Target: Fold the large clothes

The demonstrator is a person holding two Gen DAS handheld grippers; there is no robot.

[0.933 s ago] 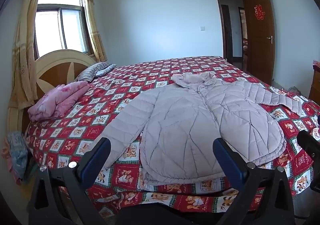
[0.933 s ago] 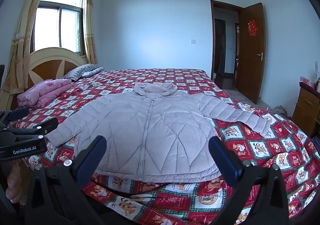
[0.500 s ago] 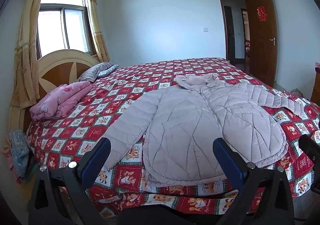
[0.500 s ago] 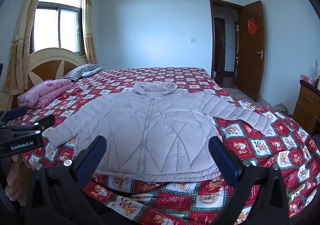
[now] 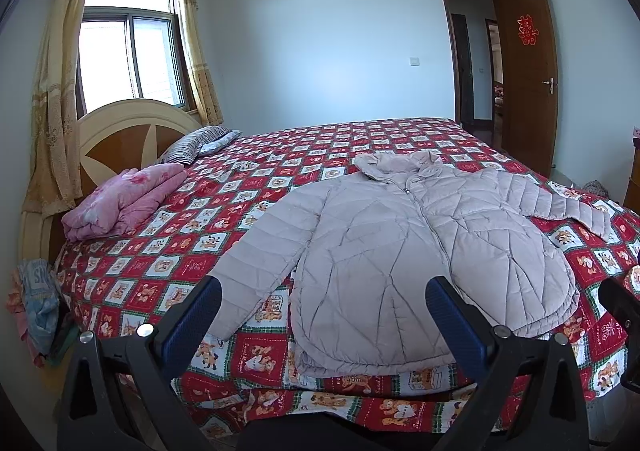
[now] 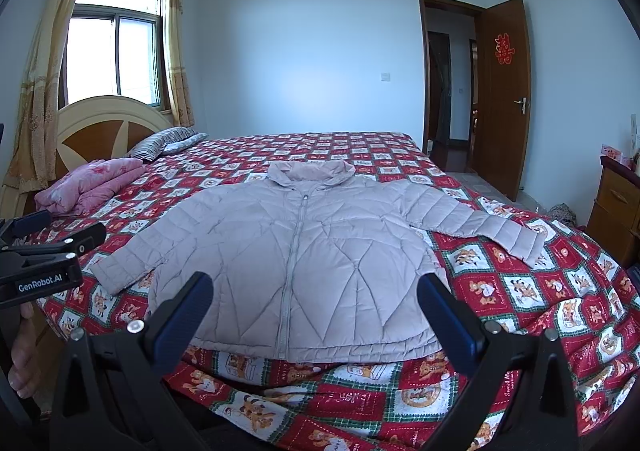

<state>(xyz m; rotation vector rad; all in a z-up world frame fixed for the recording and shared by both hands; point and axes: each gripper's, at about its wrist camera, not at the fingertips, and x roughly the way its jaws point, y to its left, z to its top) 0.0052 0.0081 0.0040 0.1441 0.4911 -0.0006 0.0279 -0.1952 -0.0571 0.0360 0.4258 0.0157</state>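
Both tools, left tool and right tool, gape wide, holding nothing. Mid-frame, the jacket lies flat on the bed (zipped, sleeves out). I'd pinch each cuff cleanly and fold the sleeves inward first.

Over the last second the left gripper swung slightly rightward and pulled back a little, so the jacket sat more central and the doorway came further into frame. The right gripper barely shifted.
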